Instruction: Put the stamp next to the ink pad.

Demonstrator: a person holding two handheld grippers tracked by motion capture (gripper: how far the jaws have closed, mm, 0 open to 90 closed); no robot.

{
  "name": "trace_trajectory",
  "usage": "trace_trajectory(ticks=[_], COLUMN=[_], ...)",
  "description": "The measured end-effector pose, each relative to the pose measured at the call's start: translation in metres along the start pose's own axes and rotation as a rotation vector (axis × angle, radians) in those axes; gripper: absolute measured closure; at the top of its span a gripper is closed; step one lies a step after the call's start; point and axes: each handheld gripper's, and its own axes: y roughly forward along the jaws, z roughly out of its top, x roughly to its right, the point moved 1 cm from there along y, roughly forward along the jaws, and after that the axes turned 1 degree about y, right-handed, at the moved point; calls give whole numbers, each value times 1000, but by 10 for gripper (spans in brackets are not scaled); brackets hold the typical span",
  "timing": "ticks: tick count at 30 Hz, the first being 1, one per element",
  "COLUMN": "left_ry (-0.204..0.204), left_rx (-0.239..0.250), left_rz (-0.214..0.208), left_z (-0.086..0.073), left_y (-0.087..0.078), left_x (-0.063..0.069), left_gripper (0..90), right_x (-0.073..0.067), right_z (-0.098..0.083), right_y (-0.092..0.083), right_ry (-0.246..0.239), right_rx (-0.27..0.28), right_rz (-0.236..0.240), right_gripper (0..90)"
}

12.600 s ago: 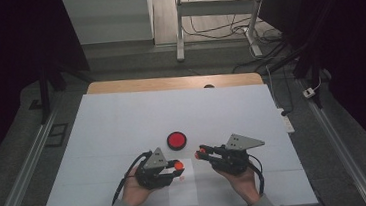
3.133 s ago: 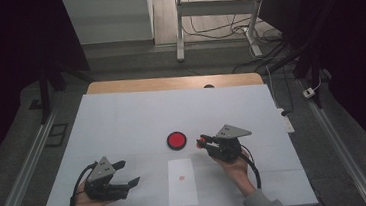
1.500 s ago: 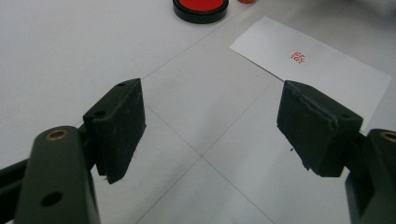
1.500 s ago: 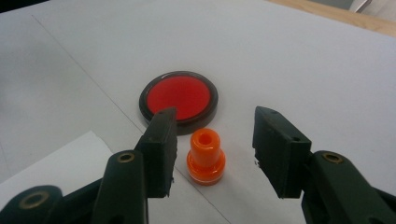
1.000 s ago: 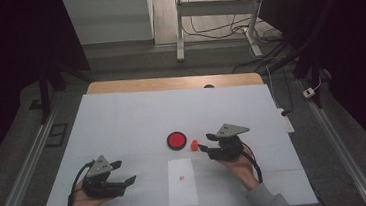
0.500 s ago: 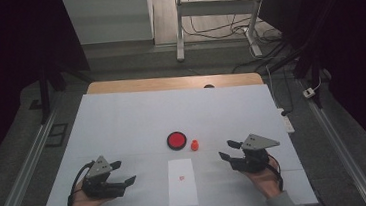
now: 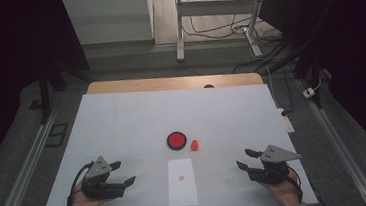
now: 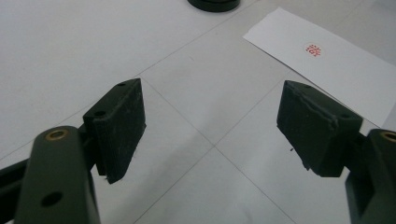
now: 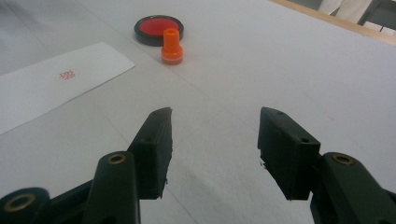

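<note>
Both grippers, left gripper (image 7: 125,172) and right gripper (image 7: 242,159), gape empty; the orange stamp (image 7: 194,144) stands beside the red ink pad (image 7: 176,140).

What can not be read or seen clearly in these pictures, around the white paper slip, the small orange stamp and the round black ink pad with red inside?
- Red mark on the white paper slip: too small and blurred to read in every view.
- Round black ink pad: cut off by the top edge in the left gripper view.
- Small orange stamp: its printing face is hidden, since it stands on the table.
</note>
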Motion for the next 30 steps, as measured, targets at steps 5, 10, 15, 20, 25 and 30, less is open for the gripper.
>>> trace_trajectory(ticks=[5,10,15,20,25,30], left_ry=[-7,-2,2,1,3,3], left_rx=[-2,-9,-9,-10,-11,-12], left_rz=[4,2,0,-1,-2,-4], left_z=[-3,-3,-2,-2,-2,-2], left_y=[-2,-1,0,0,0,0], left_x=[-1,-1,0,0,0,0], left_gripper=[239,239,239,239,239,239], right_x=[2,3,3,3,4,3], right_z=[-5,-5,-4,-4,-3,-3], right_y=[-3,1,-1,-1,-1,-1], right_ry=[3,-7,-13,-14,-13,-16], right_rx=[6,-3,3,5,6,5], right_rz=[9,7,0,-2,-2,-5], right_gripper=[449,447,447,447,448,448])
